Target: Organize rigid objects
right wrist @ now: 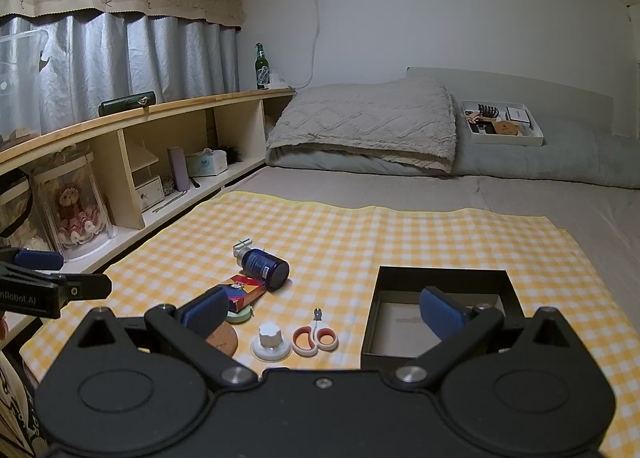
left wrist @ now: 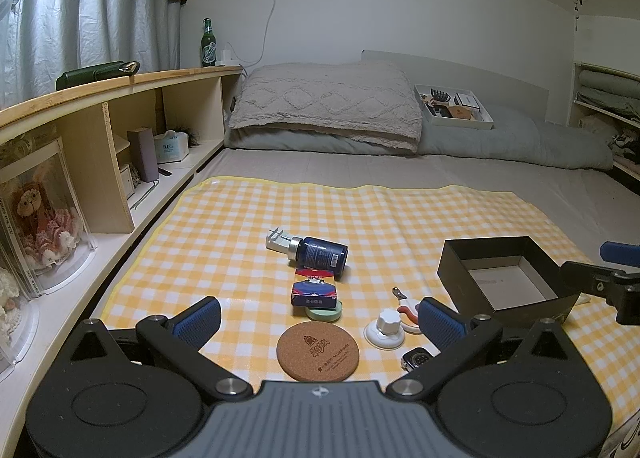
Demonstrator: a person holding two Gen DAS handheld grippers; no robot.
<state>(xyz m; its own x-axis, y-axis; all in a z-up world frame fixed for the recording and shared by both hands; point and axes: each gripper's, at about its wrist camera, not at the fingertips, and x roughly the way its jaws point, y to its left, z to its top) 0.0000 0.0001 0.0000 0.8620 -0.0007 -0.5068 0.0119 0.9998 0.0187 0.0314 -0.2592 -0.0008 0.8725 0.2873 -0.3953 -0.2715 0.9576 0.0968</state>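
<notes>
— Both claws gape wide and carry nothing: the left gripper hangs over the cork coaster, the right gripper nearer the black box.

— And the things to sort?

— On the checked mat. From the coaster, the dark blue bottle lies on its side at twelve o'clock, the card packs just short of it, the white knob at three, the scissors beyond that.

— How would the bottle handle?

— Smooth, round, likely to roll, I'd guess; take it across the body. The coaster looks light and flat, awkward to pinch.

— Obstructions?

— The packs crowd the bottle and sit on a green tin.
</notes>
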